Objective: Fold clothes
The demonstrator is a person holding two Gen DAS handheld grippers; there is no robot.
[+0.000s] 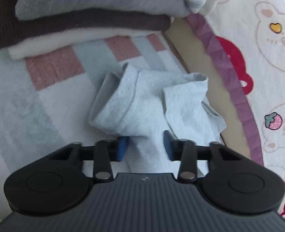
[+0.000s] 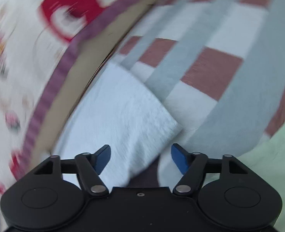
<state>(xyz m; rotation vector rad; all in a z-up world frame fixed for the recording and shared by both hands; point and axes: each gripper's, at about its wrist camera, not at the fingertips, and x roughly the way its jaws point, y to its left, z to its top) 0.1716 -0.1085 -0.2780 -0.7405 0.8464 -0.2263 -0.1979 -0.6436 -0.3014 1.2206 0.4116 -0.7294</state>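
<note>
Lt grey garment (image 1: 148,104), soft heathered knit, lies crumpled w/ ribbed hems turned up, on a fuzzy checked blanket (image 1: 53,89) (pink, grey, white squares). Left gripper (image 1: 145,147) jaws apart, blue pads either side of the garment's near fold, not clamped. Behind the garment: stack of folded clothes (image 1: 88,17), brown, grey, white layers. Right of it: cartoon-print rug (image 1: 273,61), purple trim. Right gripper (image 2: 141,159) jaws wide apart over the garment's flat part (image 2: 123,116); view blurred.
</note>
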